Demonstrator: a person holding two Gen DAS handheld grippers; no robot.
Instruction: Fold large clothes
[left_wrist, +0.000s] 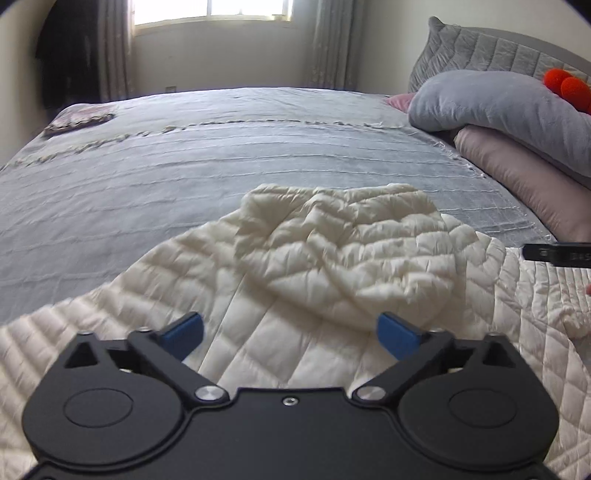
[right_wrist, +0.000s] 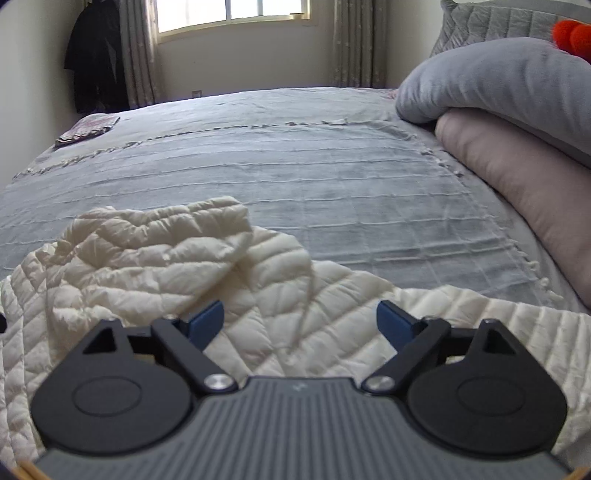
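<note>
Just ahead of the left claw (left_wrist: 290, 334), whose blue pads stand wide apart and empty, the cream quilted jacket (left_wrist: 332, 258) lies spread on the grey bedspread (left_wrist: 184, 166), its hood bunched into a mound. Over it hangs the right claw (right_wrist: 300, 325), likewise spread and gripping nothing. A clean fold, I judge, wants each claw to pinch a single layer at the hem and lift together. Beyond the jacket the bedspread offers plenty of flat room; rightward, stacked pillows (right_wrist: 517, 110) crowd the edge.
</note>
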